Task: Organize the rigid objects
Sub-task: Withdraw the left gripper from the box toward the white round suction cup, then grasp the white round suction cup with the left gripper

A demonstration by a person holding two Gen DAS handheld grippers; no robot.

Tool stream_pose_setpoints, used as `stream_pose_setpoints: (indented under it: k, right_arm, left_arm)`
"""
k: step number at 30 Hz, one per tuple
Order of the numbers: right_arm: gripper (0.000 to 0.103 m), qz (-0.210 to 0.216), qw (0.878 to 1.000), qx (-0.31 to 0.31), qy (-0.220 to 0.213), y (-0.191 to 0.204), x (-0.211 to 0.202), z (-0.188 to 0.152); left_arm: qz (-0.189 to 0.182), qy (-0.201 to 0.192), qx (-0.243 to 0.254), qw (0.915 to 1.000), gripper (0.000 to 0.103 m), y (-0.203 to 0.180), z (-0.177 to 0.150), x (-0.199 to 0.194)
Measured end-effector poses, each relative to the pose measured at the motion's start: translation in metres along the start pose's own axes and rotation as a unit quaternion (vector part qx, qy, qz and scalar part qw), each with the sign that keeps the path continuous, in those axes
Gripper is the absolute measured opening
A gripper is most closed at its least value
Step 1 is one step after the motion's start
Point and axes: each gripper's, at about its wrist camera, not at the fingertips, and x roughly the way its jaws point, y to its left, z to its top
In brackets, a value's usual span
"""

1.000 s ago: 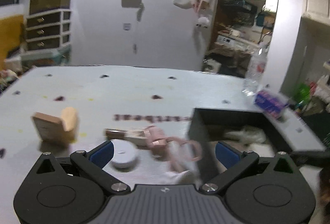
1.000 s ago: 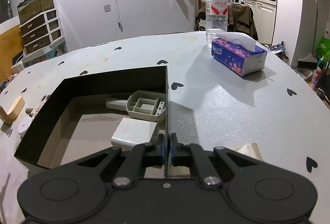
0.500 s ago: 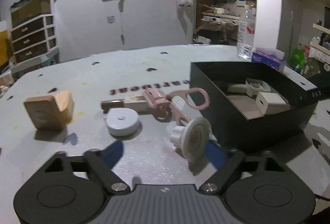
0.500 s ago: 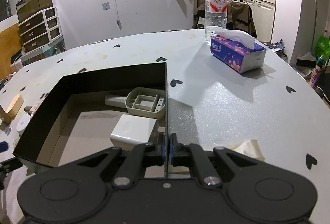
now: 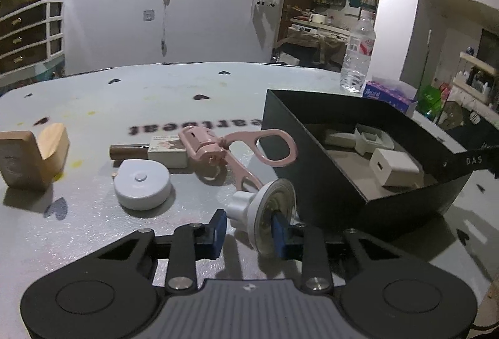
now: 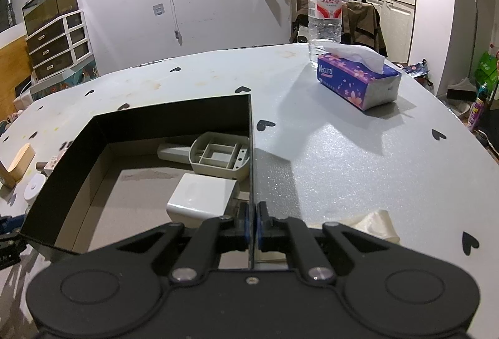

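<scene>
A white suction knob with a clear disc [image 5: 265, 214] lies on its side on the grey table, just left of the black box [image 5: 315, 183]. My left gripper [image 5: 248, 229] is closing on it, one blue pad at the knob end and the other against the disc face. Behind it lie a pink curler tool [image 5: 237, 148], a white round case [image 5: 142, 187], a small carton with a brown stick [image 5: 167, 150] and a wooden block [image 5: 31, 158]. My right gripper [image 6: 253, 223] is shut on the black box's near right wall [image 6: 251, 170]. Inside sit a white charger [image 6: 202, 198] and a grey tray [image 6: 221, 156].
A water bottle [image 6: 325, 11] and a purple tissue pack [image 6: 358, 83] stand at the table's far right. A crumpled pale wrapper [image 6: 374, 223] lies by my right gripper. Drawers and shelves line the wall beyond the table.
My left gripper has dropped toward the table and its jaws have come in from wide open onto the white suction knob. The right gripper and the box have stayed put.
</scene>
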Motion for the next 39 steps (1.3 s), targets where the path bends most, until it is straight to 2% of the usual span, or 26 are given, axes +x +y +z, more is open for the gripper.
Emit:
stream_pose_setpoints:
  k: [2, 4, 5, 7, 10, 14, 16, 18, 23, 28, 30, 34, 39]
  right_arm:
    - [0.005, 0.0, 1.0, 0.0, 0.0, 0.0, 0.0, 0.0]
    - [0.005, 0.0, 1.0, -0.002, 0.0, 0.0, 0.0, 0.0]
    - [0.005, 0.0, 1.0, -0.002, 0.0, 0.0, 0.0, 0.0]
    - [0.005, 0.0, 1.0, -0.002, 0.0, 0.0, 0.0, 0.0]
    - [0.005, -0.001, 1.0, -0.002, 0.0, 0.0, 0.0, 0.0]
    - [0.005, 0.0, 1.0, -0.002, 0.0, 0.0, 0.0, 0.0]
    - [0.005, -0.001, 1.0, -0.002, 0.0, 0.0, 0.0, 0.001]
    - [0.005, -0.001, 1.0, -0.002, 0.0, 0.0, 0.0, 0.0]
    - [0.005, 0.0, 1.0, -0.003, 0.0, 0.0, 0.0, 0.0]
    - [0.005, -0.002, 1.0, -0.006, 0.001, 0.001, -0.001, 0.001]
    - [0.005, -0.002, 1.0, -0.006, 0.001, 0.001, -0.001, 0.001]
    - [0.005, -0.002, 1.0, -0.003, 0.0, 0.001, -0.001, 0.001]
    - [0.005, -0.002, 1.0, -0.003, -0.001, 0.001, -0.001, 0.001]
  left_arm:
    - [-0.008, -0.003, 0.009, 0.9999, 0.043, 0.002, 0.001, 0.003]
    - [-0.017, -0.005, 0.023, 0.9996, 0.062, 0.004, 0.002, 0.007]
    - [-0.026, -0.003, 0.03, 0.9992, 0.064, 0.005, 0.003, 0.01]
    - [-0.06, 0.016, 0.009, 0.998, 0.065, 0.013, 0.006, 0.018]
    - [-0.095, 0.026, -0.008, 0.9951, 0.063, 0.022, 0.013, 0.024]
    - [-0.117, 0.035, -0.024, 0.9923, 0.062, 0.03, 0.02, 0.031]
    - [-0.119, 0.038, -0.022, 0.9919, 0.049, 0.031, 0.021, 0.032]
    - [-0.119, 0.04, -0.016, 0.992, 0.049, 0.03, 0.02, 0.03]
    - [-0.089, 0.042, -0.005, 0.9951, 0.048, 0.025, 0.015, 0.018]
    - [-0.049, 0.024, -0.039, 0.9977, 0.048, 0.026, 0.02, -0.01]
    - [-0.057, 0.008, -0.05, 0.9971, 0.048, 0.022, 0.031, -0.025]
    - [-0.078, -0.022, -0.035, 0.9961, 0.048, -0.002, 0.06, -0.043]
    - [-0.122, 0.002, -0.024, 0.9922, 0.048, -0.041, 0.091, -0.016]
